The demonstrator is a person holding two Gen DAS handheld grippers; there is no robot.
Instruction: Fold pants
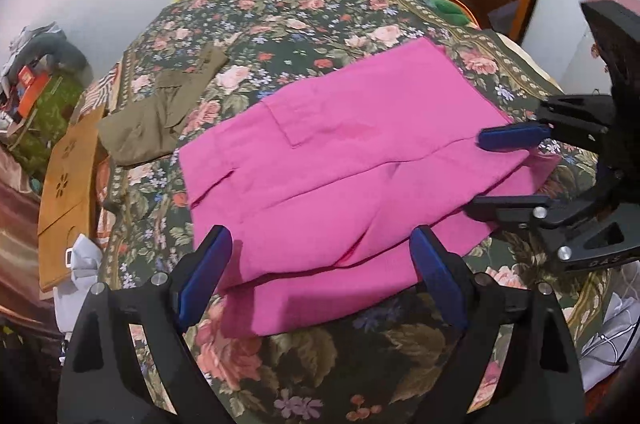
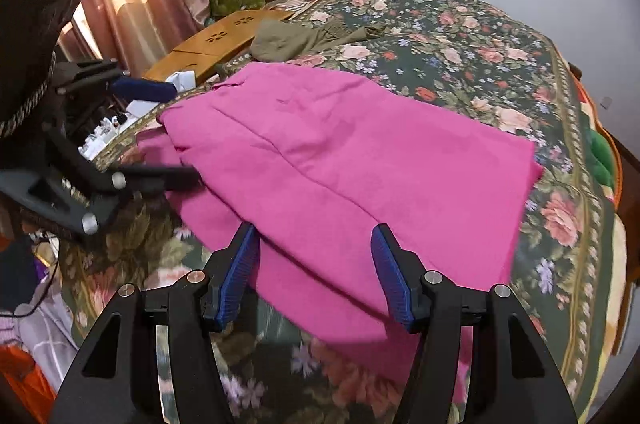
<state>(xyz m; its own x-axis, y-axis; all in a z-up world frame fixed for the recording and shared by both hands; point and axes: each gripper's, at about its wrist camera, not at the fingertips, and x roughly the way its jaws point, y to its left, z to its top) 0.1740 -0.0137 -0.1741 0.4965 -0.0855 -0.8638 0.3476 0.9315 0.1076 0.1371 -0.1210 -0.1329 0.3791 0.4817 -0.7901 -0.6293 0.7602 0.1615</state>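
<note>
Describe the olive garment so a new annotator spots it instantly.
Start at the bed with the dark floral cover. The big pink pants lie spread across its near side; look past their far left corner, toward the wooden lap tray. The olive garment is the smaller crumpled heap there, drab khaki-green, clear of both tools.

Both wrist views low, close, near bed edge (sharing pink pants).

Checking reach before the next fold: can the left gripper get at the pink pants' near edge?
Probably yes: the left gripper is open, the pink pants' near edge lies between its fingers, nothing blocking.
</note>
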